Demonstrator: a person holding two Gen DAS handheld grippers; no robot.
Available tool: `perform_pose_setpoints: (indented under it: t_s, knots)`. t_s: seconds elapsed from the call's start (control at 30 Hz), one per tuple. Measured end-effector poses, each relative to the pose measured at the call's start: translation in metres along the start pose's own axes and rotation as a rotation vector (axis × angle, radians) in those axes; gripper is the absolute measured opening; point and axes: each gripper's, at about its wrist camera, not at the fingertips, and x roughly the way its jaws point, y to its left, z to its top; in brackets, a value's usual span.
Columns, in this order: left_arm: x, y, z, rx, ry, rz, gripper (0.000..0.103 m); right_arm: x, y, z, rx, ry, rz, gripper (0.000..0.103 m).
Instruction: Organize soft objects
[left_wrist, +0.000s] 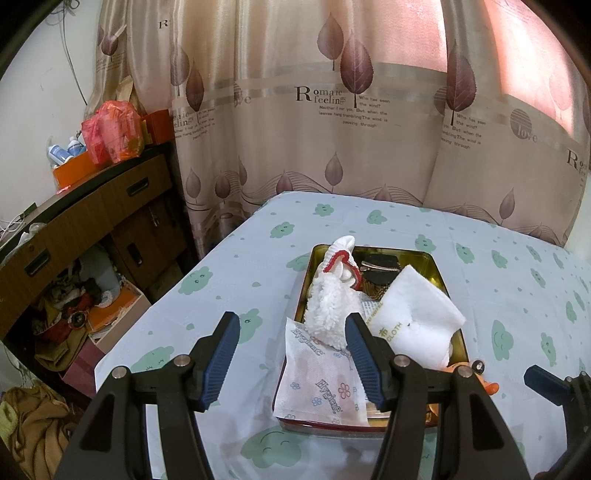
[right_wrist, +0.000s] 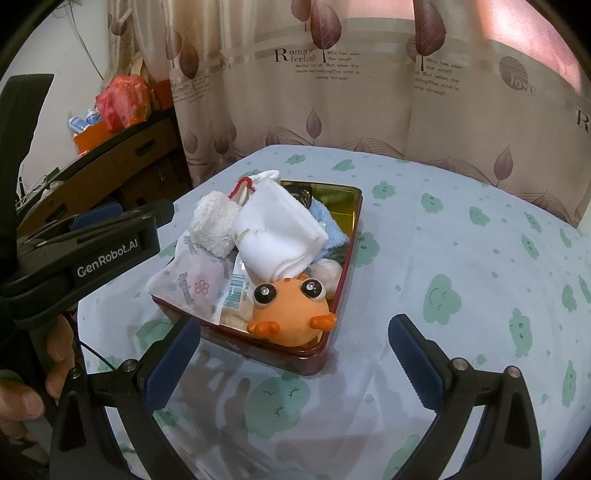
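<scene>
Heaped tin, open cloth around it

The gold-lined rectangular metal tin (right_wrist: 343, 236) is piled above its rim with a folded white cloth (right_wrist: 280, 236), a fluffy white sock (left_wrist: 330, 306) and an orange rubber big-eyed toy (right_wrist: 291, 317); the pale cloud-print tablecloth (right_wrist: 461, 266) lies bare to its right and in front.

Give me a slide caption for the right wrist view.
Open right gripper faces a red tin packed with an orange toy, white cloth and tissues.
</scene>
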Motion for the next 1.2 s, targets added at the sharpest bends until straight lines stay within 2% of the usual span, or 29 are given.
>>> perform_pose_setpoints:
  t_s: [1.2]
  knots:
    - [-0.0040, -0.0022, 0.0013, -0.005, -0.017, -0.009, 0.061, -0.0001, 0.0049, -0.0016, -0.012, 0.006, 0.007, 0.101]
